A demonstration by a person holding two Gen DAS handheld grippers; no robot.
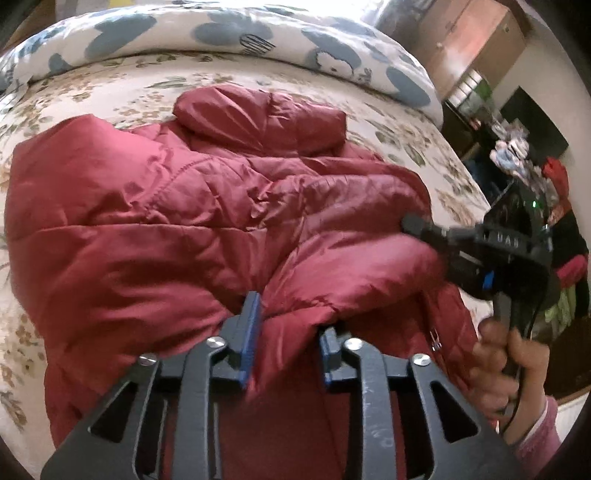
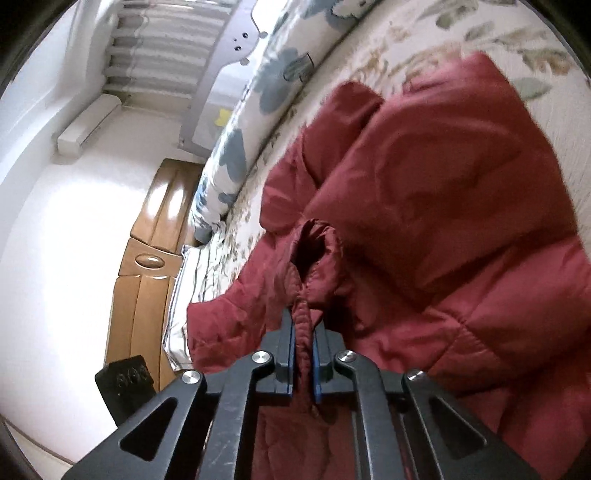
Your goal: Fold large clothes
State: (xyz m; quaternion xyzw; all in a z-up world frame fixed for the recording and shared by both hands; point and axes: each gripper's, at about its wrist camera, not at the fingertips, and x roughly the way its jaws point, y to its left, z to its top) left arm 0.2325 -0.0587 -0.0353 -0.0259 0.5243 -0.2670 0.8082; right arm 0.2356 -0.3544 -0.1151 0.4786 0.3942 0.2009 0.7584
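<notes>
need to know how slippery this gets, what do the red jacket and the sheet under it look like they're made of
Red jacket: looks like a thin synthetic shell, nylon or polyester, over puffy filling. It has a soft sheen, fine crinkles and stitched quilt lines. Probably slick.

Sheet: a matte woven fabric, likely cotton, cream with a faded floral print and no shine. Exact fibre cannot be told.

The left wrist view looks steeply down along the left gripper onto the red puffer jacket spread over the floral bedsheet, close above its near edge. The right wrist view is rolled sideways, low and closer still, facing the wooden headboard. Both share the jacket, the sheet and the blue-flowered duvet; the left view also catches the right gripper.
</notes>
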